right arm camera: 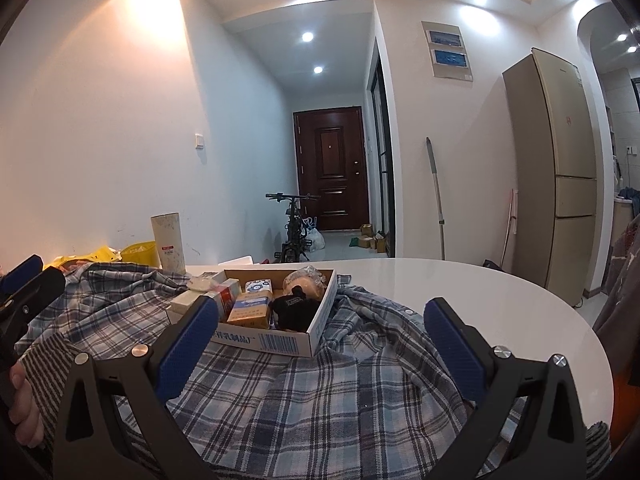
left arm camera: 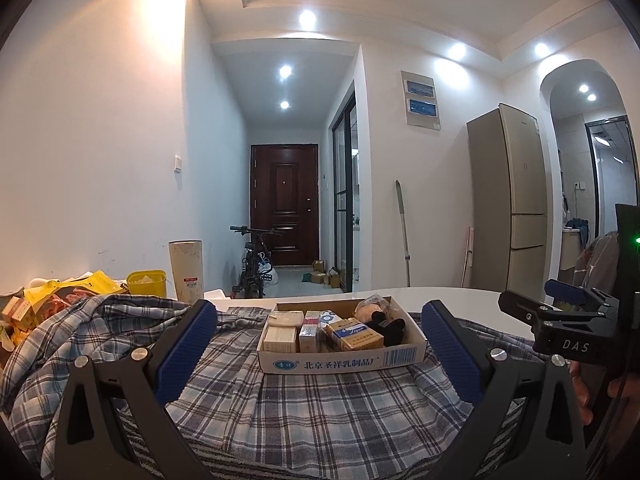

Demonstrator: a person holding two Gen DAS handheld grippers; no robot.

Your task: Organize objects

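Note:
A shallow white cardboard box (left arm camera: 340,358) (right arm camera: 276,342) sits on a blue plaid shirt (left arm camera: 320,412) (right arm camera: 320,392) spread over the white table. It holds several small packets, a gold cigarette pack (left arm camera: 352,334) (right arm camera: 250,310), a black plush piece (left arm camera: 390,328) (right arm camera: 294,306) and a wrapped bun (left arm camera: 372,304) (right arm camera: 306,280). My left gripper (left arm camera: 320,352) is open and empty, its jaws on either side of the box, short of it. My right gripper (right arm camera: 320,348) is open and empty, just behind the box's near right corner. The right gripper also shows at the right edge of the left wrist view (left arm camera: 560,308).
Yellow bags and snack packs (left arm camera: 60,296) lie at the far left with a yellow tub (left arm camera: 146,282) and a tall white cylinder (left arm camera: 186,272) (right arm camera: 168,246). The bare white table (right arm camera: 500,300) extends to the right. A fridge (right arm camera: 556,160), broom and bicycle stand beyond.

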